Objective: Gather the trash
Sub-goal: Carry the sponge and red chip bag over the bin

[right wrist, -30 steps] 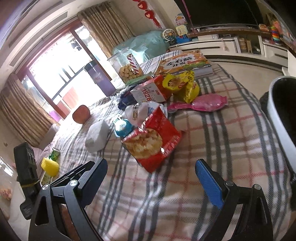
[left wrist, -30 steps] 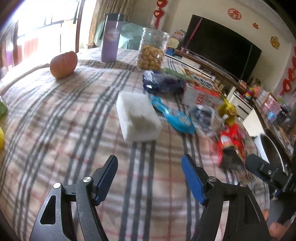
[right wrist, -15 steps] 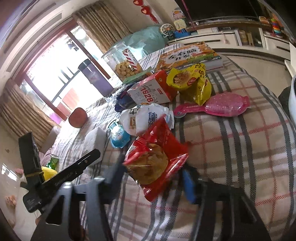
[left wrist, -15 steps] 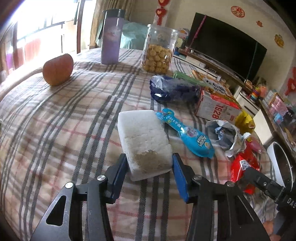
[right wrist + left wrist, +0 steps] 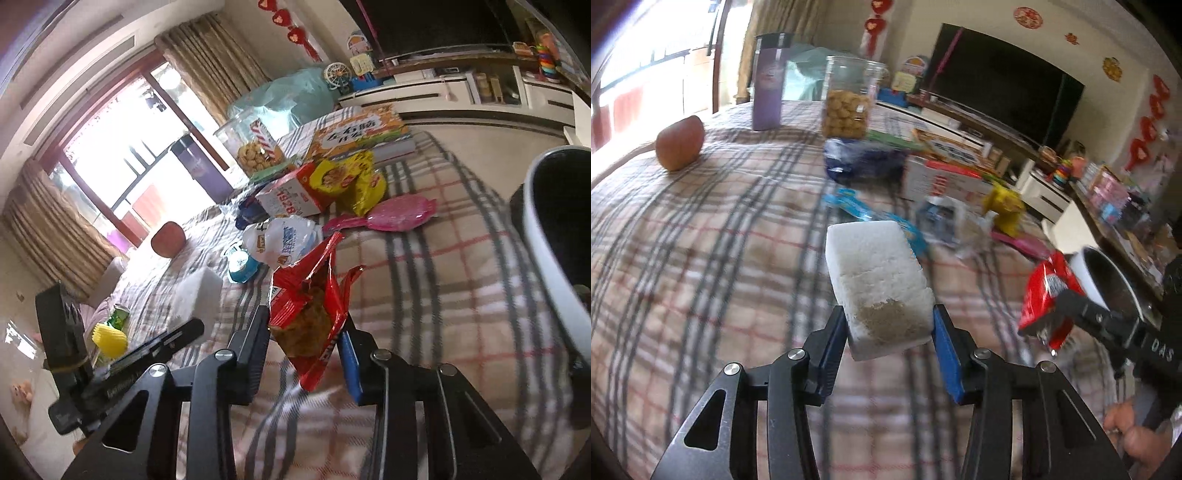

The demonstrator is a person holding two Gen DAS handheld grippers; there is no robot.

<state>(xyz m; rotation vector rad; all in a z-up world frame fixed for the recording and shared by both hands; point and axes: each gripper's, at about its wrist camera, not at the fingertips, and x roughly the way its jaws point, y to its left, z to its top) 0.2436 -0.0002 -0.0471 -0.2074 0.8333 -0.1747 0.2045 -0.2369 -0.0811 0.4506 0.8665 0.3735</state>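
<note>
Both views blur toward the edges; the checked cloth smears in the lower half of each. In the left wrist view a thumb and knuckles show at the lower right corner, the rest of that hand cut off. The white bin is cropped by the right edge of the right wrist view, its inside dark and unreadable. Print on the wrappers in the middle of the table is mostly too soft to read.

Left gripper: points downward over the cloth, lower centre of frame, pads clamped on the near end of the white foam block. The block tilts up and away, with a brownish patch on its near face.

Right gripper: lower centre of its frame, angled down, jaws closing on the red snack bag, which stands crumpled between the pads, its torn top upward. In the left wrist view the same bag shows at right, just beside the bin rim.

Behind, left on the cloth: a yellow packet, a pink wrapper, a blue wrapper, a cookie jar, a purple bottle.
</note>
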